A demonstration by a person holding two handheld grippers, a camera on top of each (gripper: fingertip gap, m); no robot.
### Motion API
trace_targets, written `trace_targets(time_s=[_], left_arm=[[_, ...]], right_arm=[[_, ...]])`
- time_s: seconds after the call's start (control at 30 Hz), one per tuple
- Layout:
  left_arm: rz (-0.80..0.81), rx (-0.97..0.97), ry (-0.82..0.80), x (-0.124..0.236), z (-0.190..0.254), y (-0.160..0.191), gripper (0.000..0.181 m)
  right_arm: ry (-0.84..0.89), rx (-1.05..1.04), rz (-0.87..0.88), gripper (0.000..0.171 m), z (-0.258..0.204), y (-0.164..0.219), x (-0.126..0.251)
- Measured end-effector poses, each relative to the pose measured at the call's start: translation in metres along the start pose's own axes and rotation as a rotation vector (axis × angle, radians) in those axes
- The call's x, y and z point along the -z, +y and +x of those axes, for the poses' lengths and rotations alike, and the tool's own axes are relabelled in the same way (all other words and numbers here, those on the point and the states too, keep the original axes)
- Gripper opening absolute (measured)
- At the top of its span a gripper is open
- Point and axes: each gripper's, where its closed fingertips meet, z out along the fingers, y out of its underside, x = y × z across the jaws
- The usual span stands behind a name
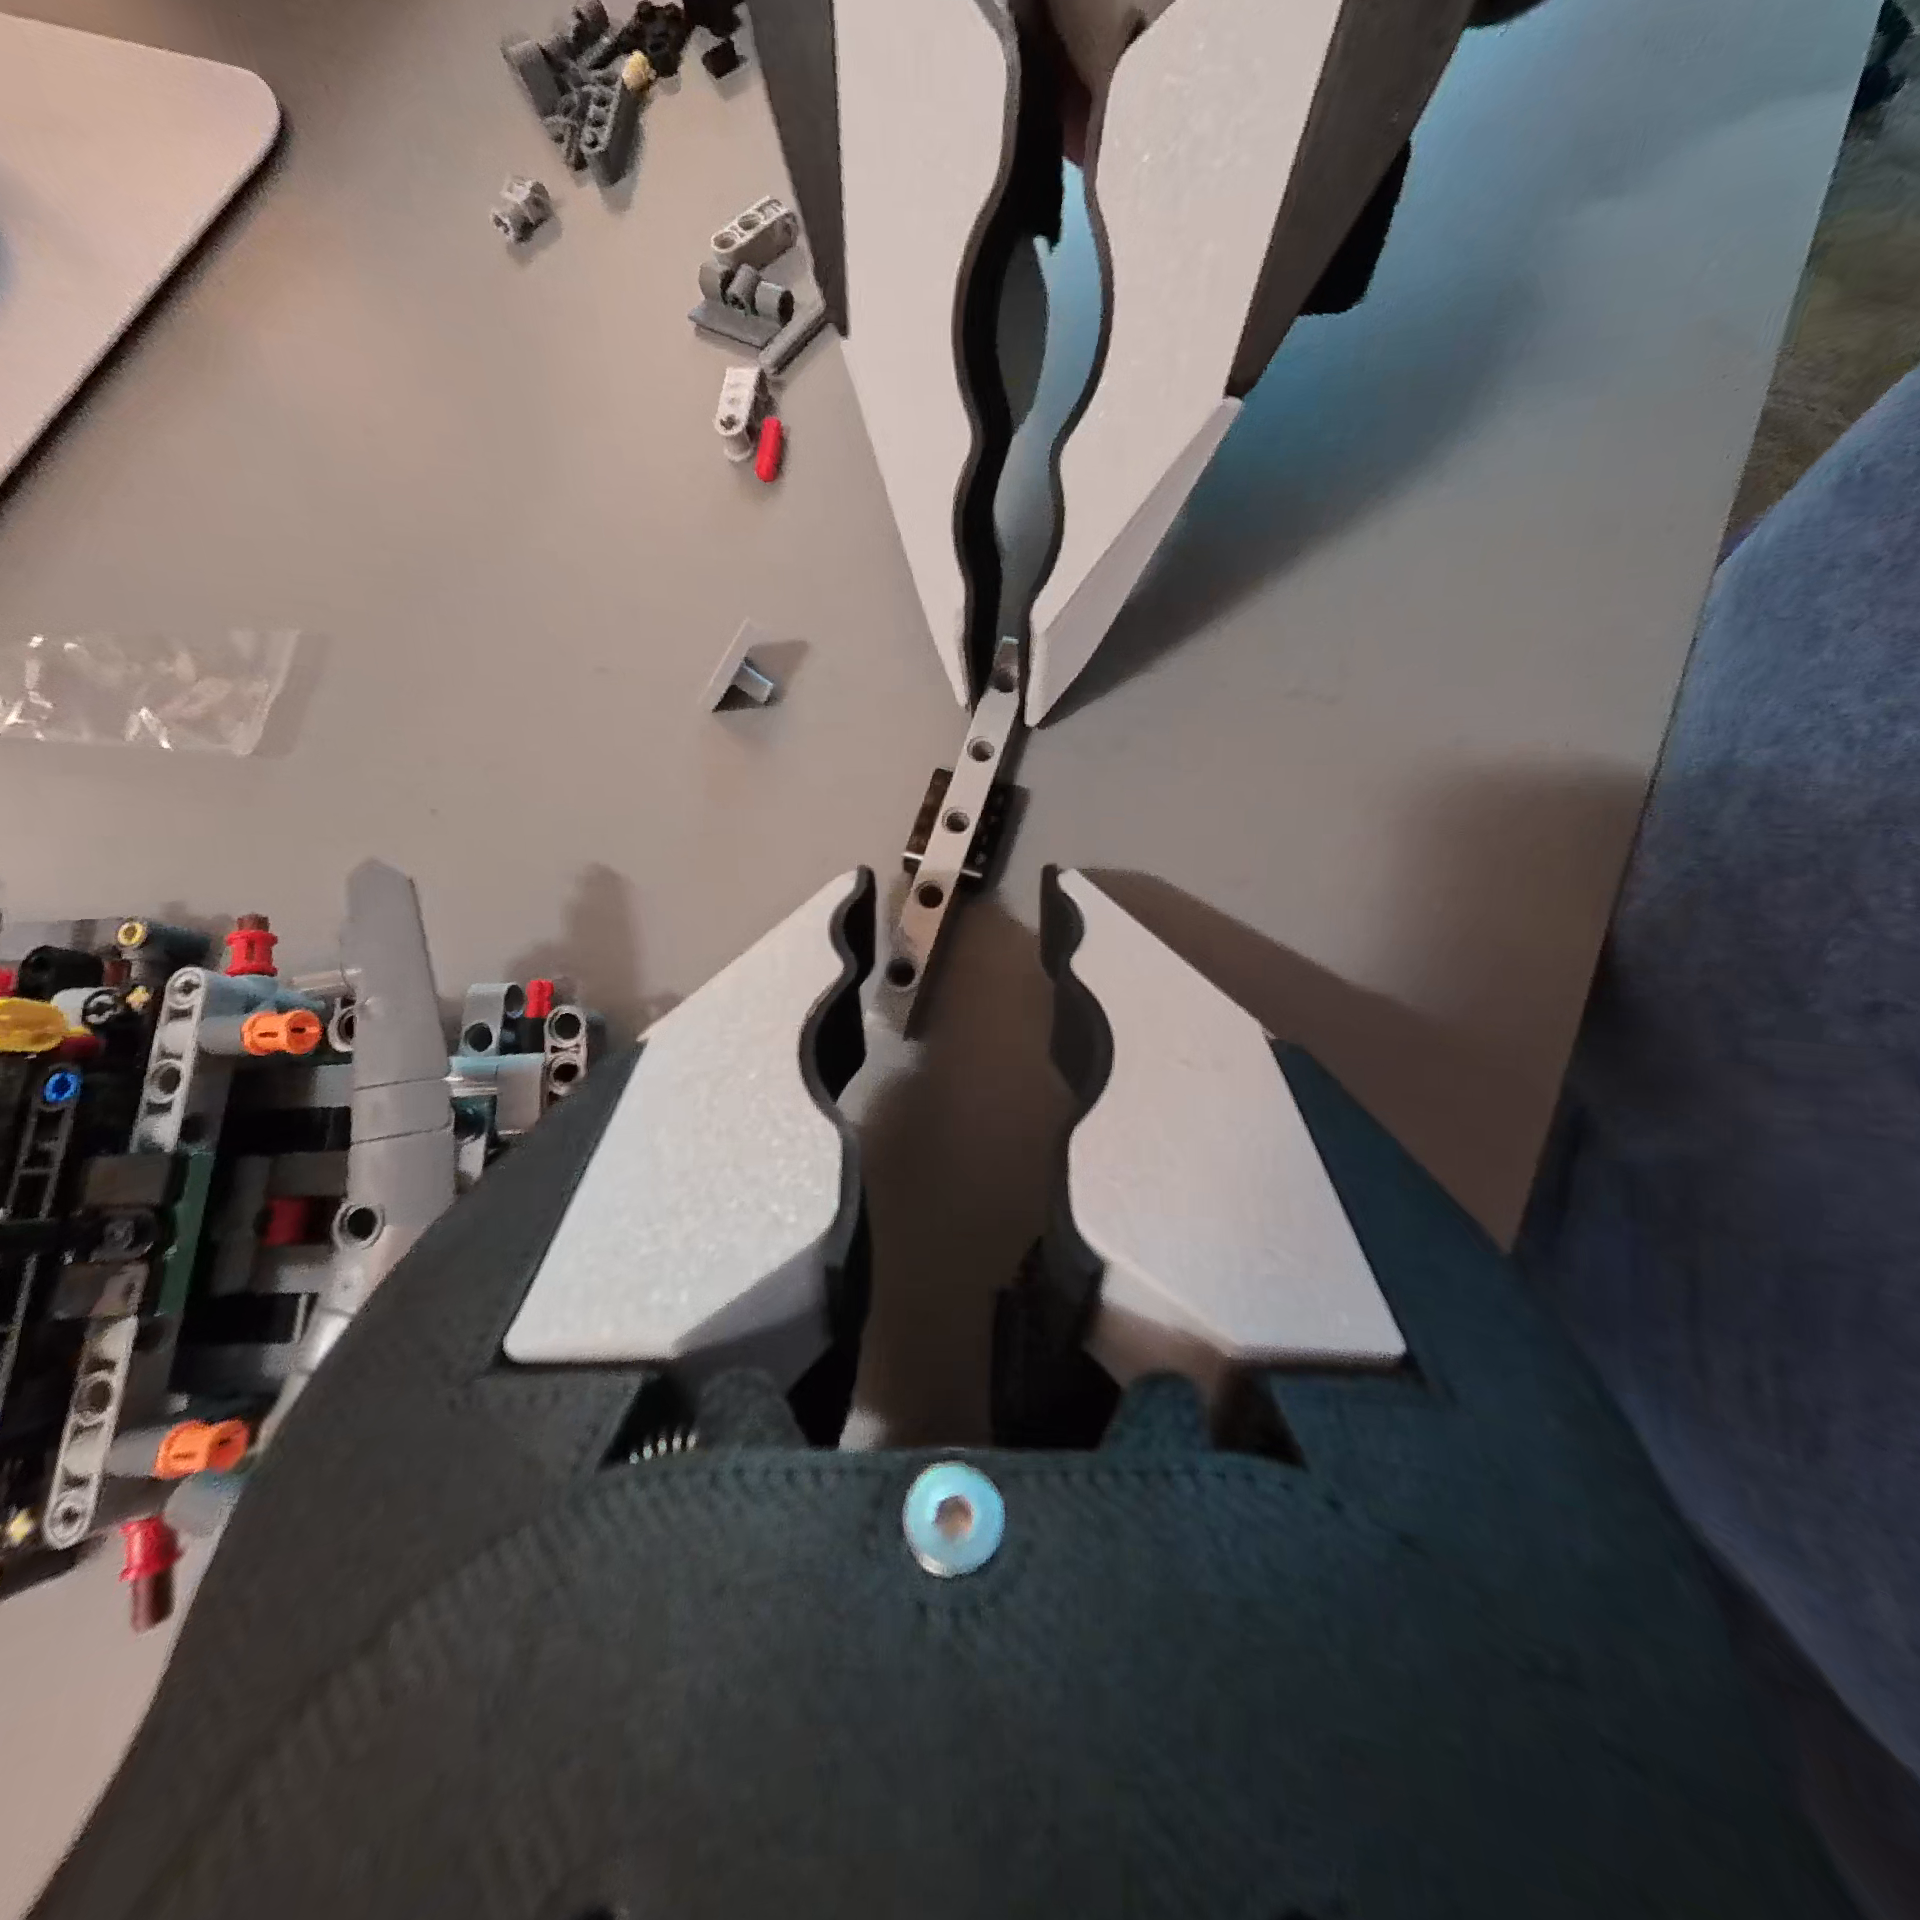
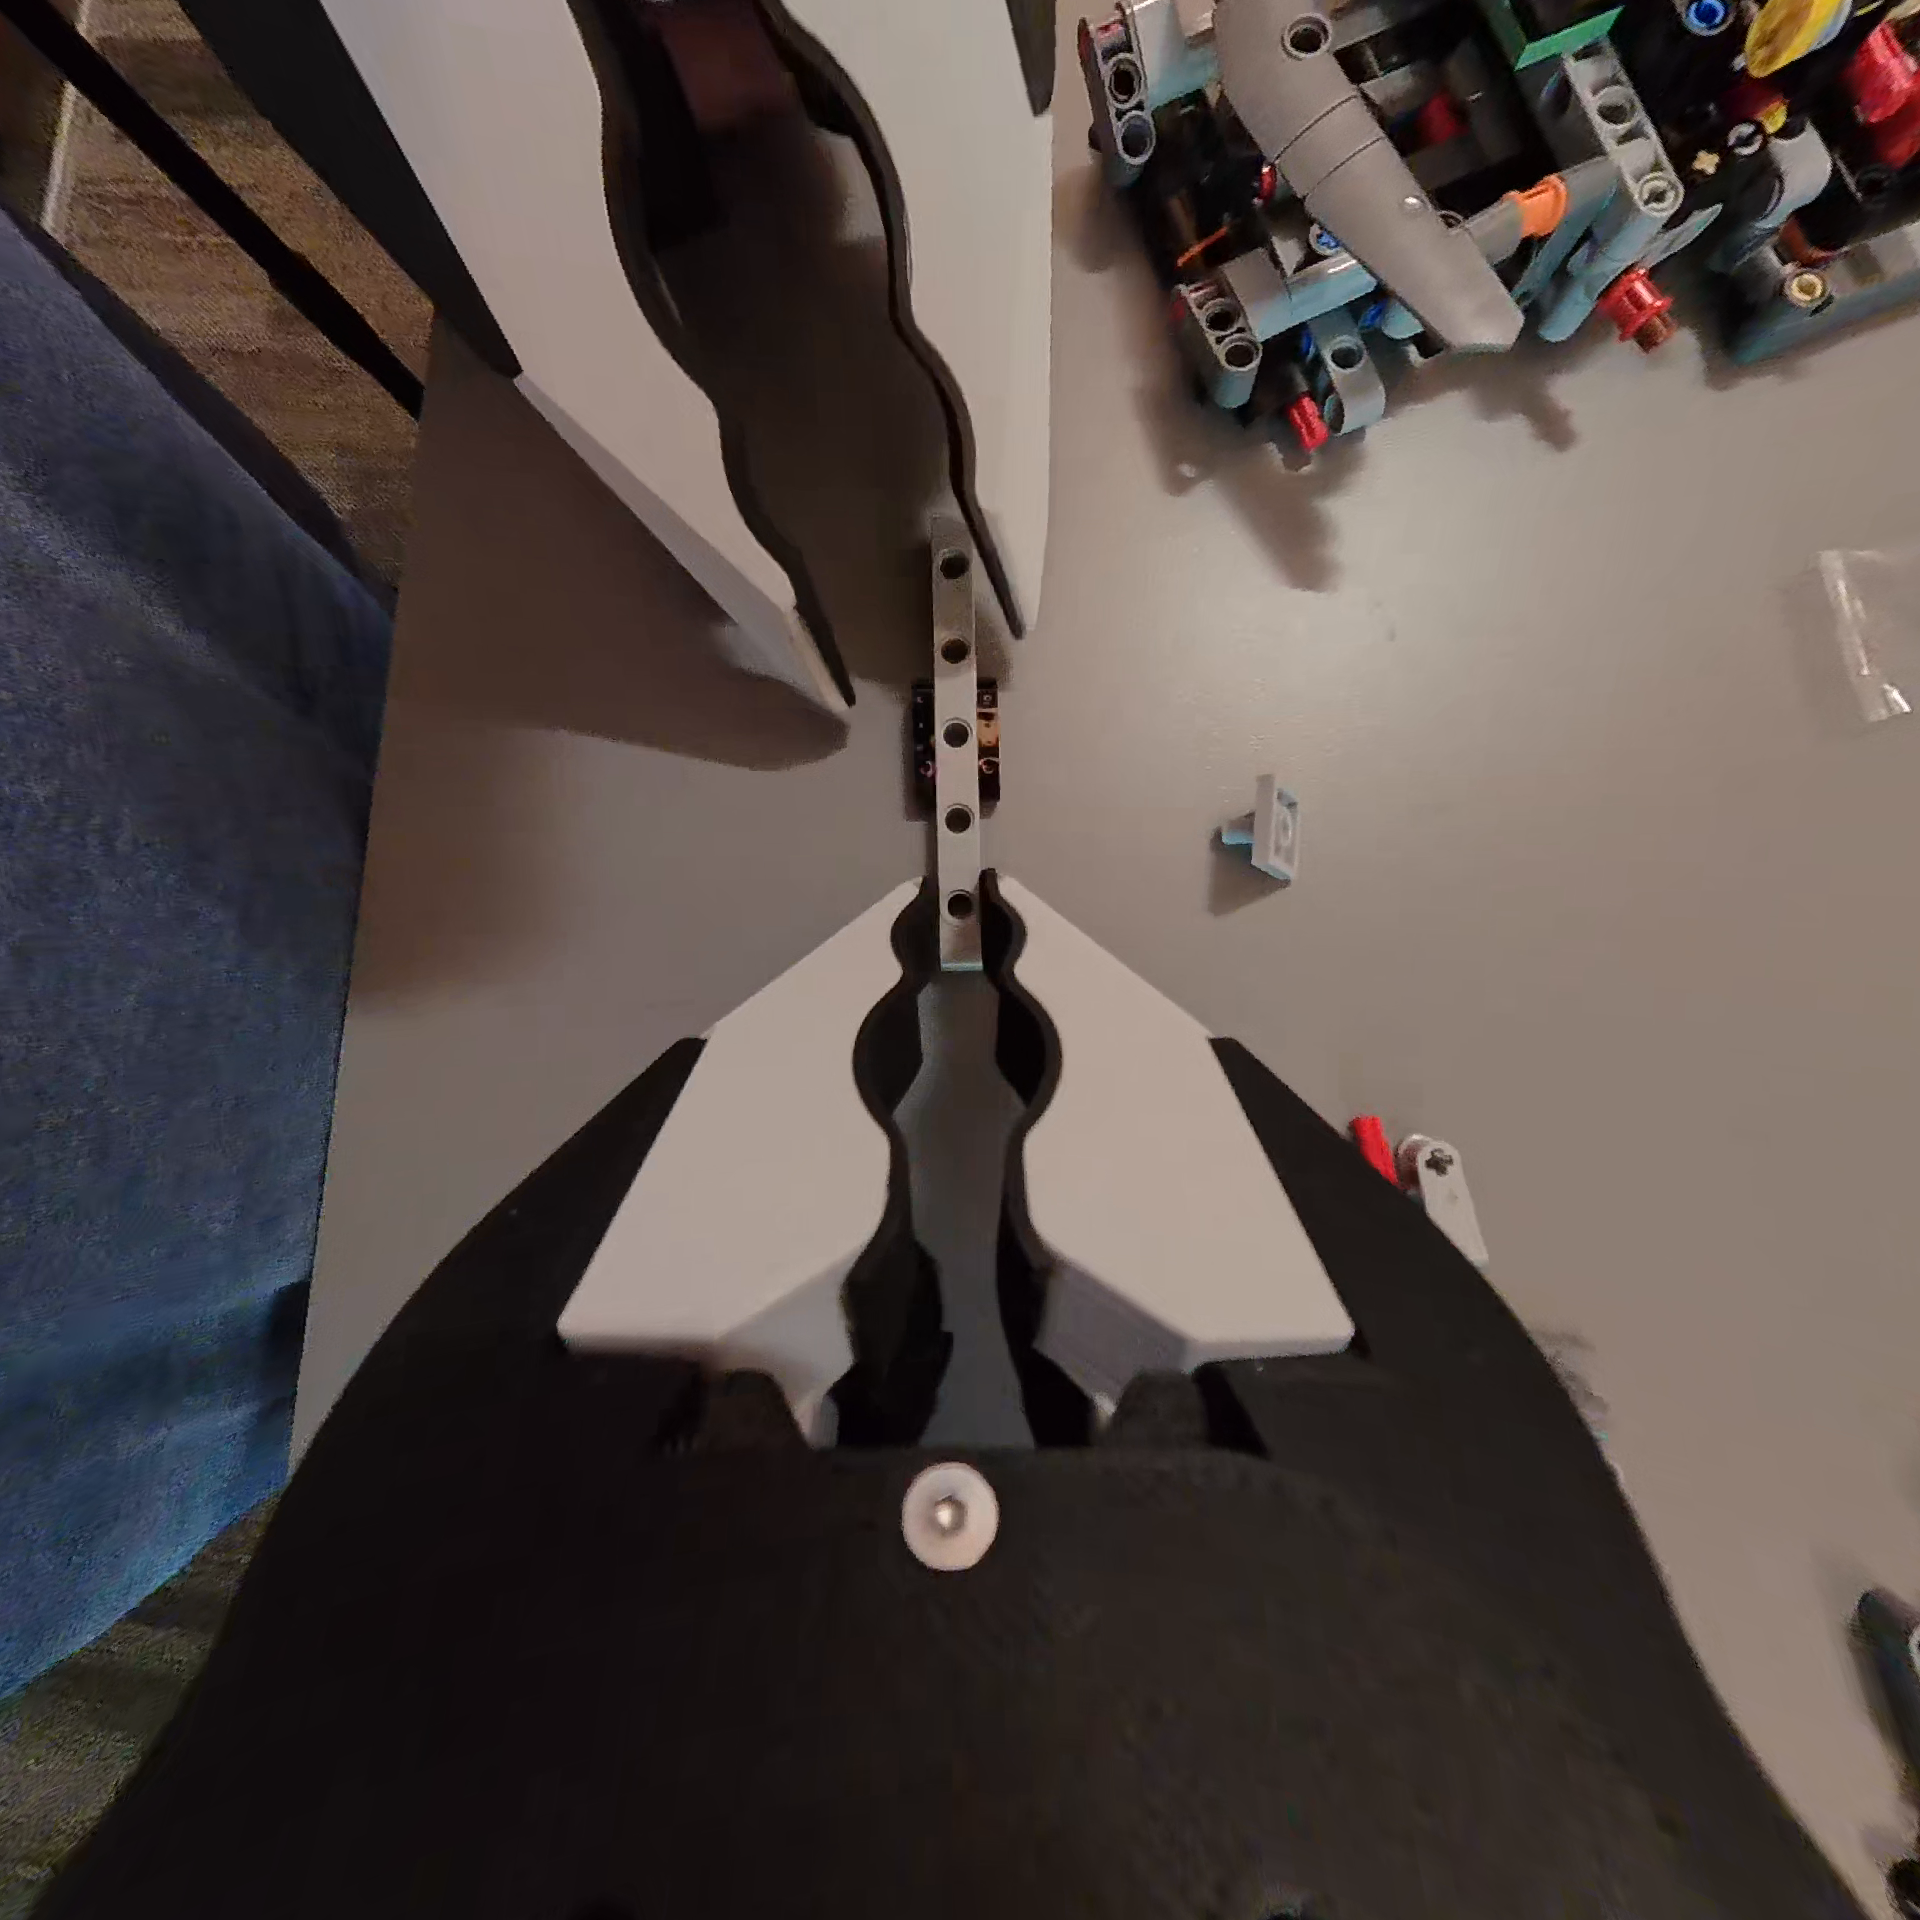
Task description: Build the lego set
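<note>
A light grey holed beam [image 2: 956, 727] carries a small black piece [image 2: 920, 743] across its middle. My right gripper [image 2: 954, 883] is shut on one end of the beam and holds it just above the table. In the left wrist view the right gripper [image 1: 1000, 707] comes in from the top with the beam [image 1: 951, 821]. My left gripper [image 1: 956, 883] is open. The beam's free end lies between its fingers, against one finger [image 1: 831, 935]. It shows from above in the right wrist view [image 2: 928, 660]. The part-built lego model [image 1: 208, 1143] [image 2: 1507, 187] stands to the side.
Loose grey parts [image 1: 613, 83] [image 1: 748, 291] and a red pin [image 1: 769, 449] [image 2: 1371, 1143] lie on the table. A small grey plate piece [image 1: 753, 675] [image 2: 1268, 831] and a clear bag [image 1: 135, 686] [image 2: 1870, 644] lie nearby. Blue fabric [image 1: 1766, 1039] [image 2: 156, 831] borders the table edge.
</note>
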Motion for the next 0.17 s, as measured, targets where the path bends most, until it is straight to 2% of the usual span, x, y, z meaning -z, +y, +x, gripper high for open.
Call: trace_targets(time_s=[0.03,0.17], left_arm=[[0.005,0.003,-0.007,0.0012,-0.0015,-0.0007,0.03],[0.022,0.009,-0.023,0.0047,-0.0054,-0.003,0.03]], right_arm=[[-0.001,-0.004,0.002,0.005,-0.0004,0.0005,0.0008],[0.003,-0.022,0.028,0.005,-0.0008,-0.0005,0.0104]])
